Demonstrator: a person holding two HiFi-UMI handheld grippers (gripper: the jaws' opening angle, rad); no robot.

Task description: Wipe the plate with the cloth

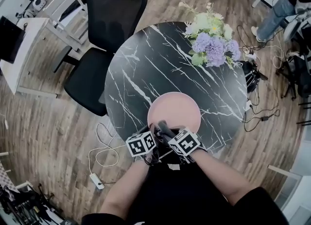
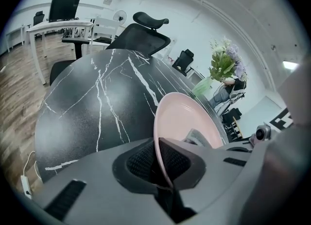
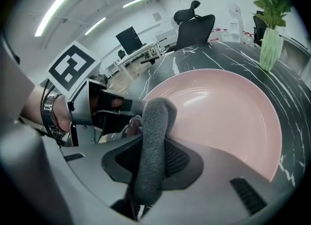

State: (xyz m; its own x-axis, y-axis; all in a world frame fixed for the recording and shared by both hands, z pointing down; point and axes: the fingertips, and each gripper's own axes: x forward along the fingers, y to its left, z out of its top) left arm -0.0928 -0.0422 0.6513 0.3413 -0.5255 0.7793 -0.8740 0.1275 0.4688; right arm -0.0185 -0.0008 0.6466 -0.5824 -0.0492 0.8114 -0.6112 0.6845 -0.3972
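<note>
A pink plate (image 1: pixel 176 108) lies at the near edge of the round black marble table (image 1: pixel 146 63). My left gripper (image 1: pixel 151 132) is shut on the plate's near rim; in the left gripper view the rim (image 2: pixel 163 136) runs edge-on between the pads of the gripper (image 2: pixel 160 162). My right gripper (image 3: pixel 153 158) is shut on a rolled grey cloth (image 3: pixel 155 131), whose upper end stands over the near left part of the plate (image 3: pixel 228 107). The left gripper (image 3: pixel 102 107) shows just beside it. In the head view both grippers sit close together at the plate's near edge.
A vase of purple and white flowers (image 1: pixel 214 44) stands at the table's far right. A black office chair (image 1: pixel 104 34) is at the far left of the table. Cables and a power strip (image 1: pixel 97 180) lie on the wood floor. A person (image 1: pixel 282 5) stands at far right.
</note>
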